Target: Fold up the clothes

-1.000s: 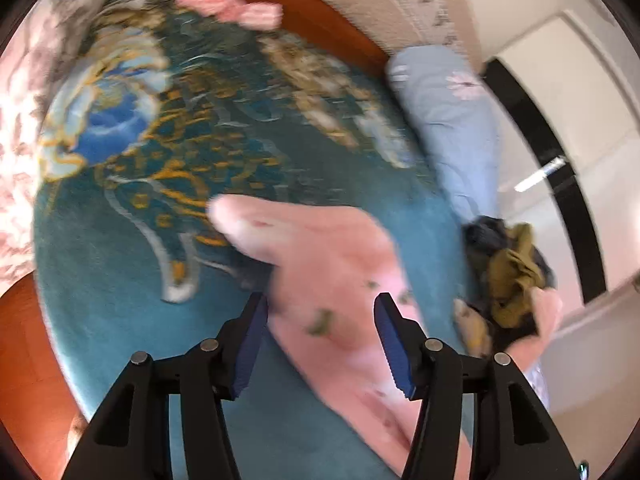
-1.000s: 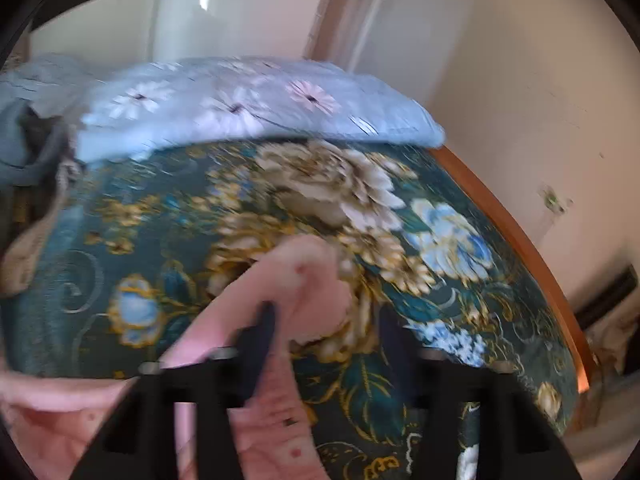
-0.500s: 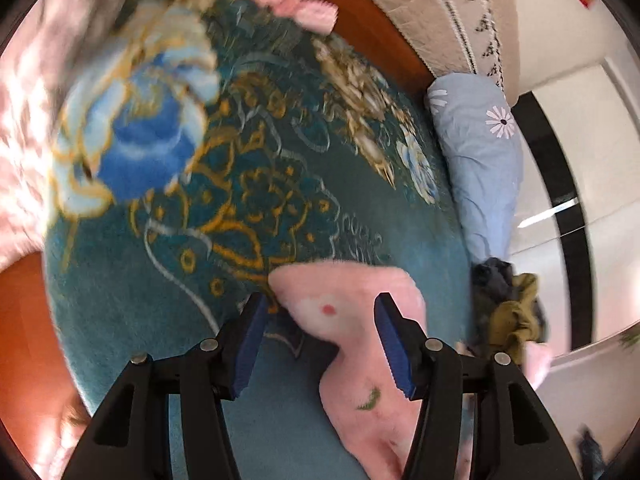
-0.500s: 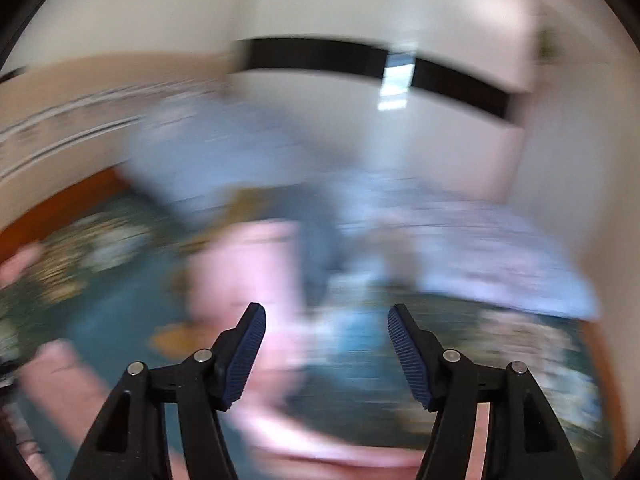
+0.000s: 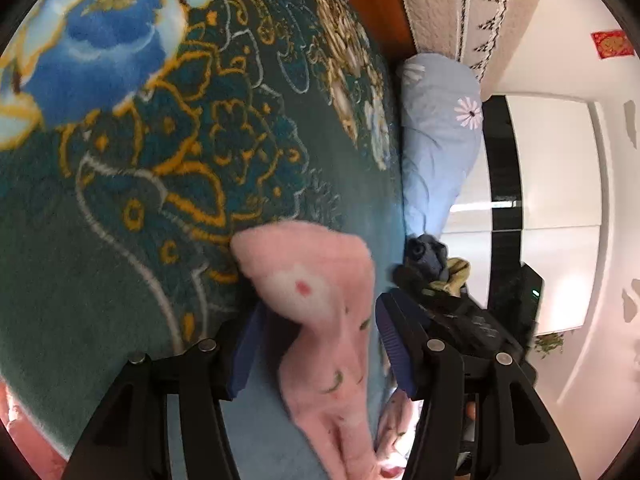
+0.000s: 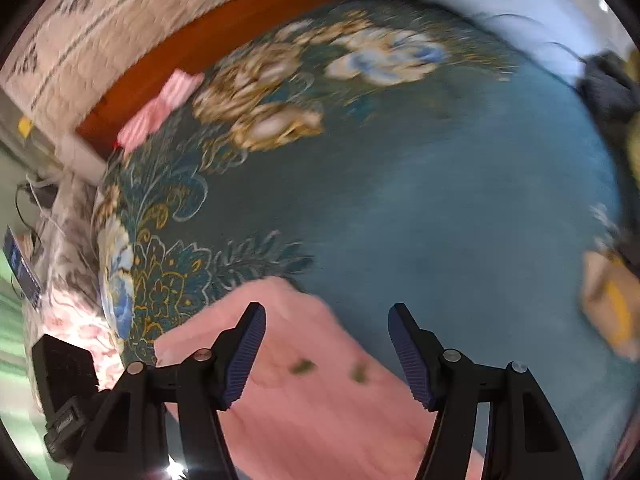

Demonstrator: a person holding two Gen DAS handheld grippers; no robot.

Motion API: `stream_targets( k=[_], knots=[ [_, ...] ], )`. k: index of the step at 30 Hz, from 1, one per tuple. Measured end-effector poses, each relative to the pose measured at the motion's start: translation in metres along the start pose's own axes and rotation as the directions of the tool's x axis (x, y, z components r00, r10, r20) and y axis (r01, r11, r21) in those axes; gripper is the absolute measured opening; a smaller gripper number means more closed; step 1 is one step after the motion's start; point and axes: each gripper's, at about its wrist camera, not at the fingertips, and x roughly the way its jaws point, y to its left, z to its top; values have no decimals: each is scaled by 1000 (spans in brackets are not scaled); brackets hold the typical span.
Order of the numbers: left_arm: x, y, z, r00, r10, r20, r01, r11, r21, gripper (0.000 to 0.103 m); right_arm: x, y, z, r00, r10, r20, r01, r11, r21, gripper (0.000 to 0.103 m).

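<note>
Folding is judged barely begun: the pink garment (image 5: pixel 316 292) is seen spread loosely on the bed (image 5: pixel 120 220), crumpled, one end lying between the parted, empty jaws of the left tool (image 5: pixel 316 344), while the right tool (image 6: pixel 328 356) is held agape above it, nothing gripped.

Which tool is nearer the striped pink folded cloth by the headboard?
Hard to call. The striped pink cloth lies far ahead of both the left tool and right tool, across the blanket.
</note>
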Motion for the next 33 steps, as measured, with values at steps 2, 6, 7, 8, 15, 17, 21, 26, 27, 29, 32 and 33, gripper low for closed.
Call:
stream_targets(
  k=[2, 6, 7, 8, 15, 17, 21, 26, 27, 29, 32, 33],
  knots=[
    [3, -2, 1, 1000, 12, -4, -12, 1000, 2, 58, 16, 13, 5, 999, -46, -18, 45, 997, -61, 67],
    [10, -5, 2, 999, 35, -12, -35, 999, 6, 58, 30, 25, 9, 993, -111, -28, 107, 985, -134, 61],
    [11, -5, 3, 999, 41, -14, -41, 999, 6, 58, 31, 28, 9, 993, -118, -26, 113, 983, -148, 50],
    [12, -5, 4, 999, 37, -13, -36, 999, 2, 58, 33, 31, 10, 992, -124, -24, 119, 980, -162, 39],
    [9, 4, 7, 1000, -13, -10, 13, 999, -43, 58, 23, 46, 9, 977, -212, 22, 210, 941, -266, 0],
    [8, 7, 8, 1000, -28, -6, 28, 998, -55, 58, 3, 41, 12, 984, -163, 69, 175, 955, -240, 0],
    [5, 11, 9, 998, -57, 2, 57, 995, -78, 58, -5, 34, 15, 994, -88, 57, 98, 972, -211, 5],
    [5, 13, 11, 997, -73, 6, 74, 993, -94, 58, 17, 41, 8, 997, -74, 14, 75, 967, -243, 46],
    [5, 13, 11, 997, -71, 4, 71, 993, -91, 58, 22, 42, 8, 997, -72, 4, 71, 967, -244, 46],
    [6, 12, 12, 998, -67, 1, 67, 994, -86, 58, 33, 45, 7, 997, -76, -11, 71, 966, -250, 46],
    [7, 11, 14, 998, -63, -3, 62, 995, -81, 58, 47, 48, 6, 989, -144, -37, 131, 959, -251, 24],
    [8, 11, 14, 998, -62, -4, 62, 995, -80, 58, 48, 48, 6, 987, -154, -43, 140, 960, -242, 18]
  ],
)
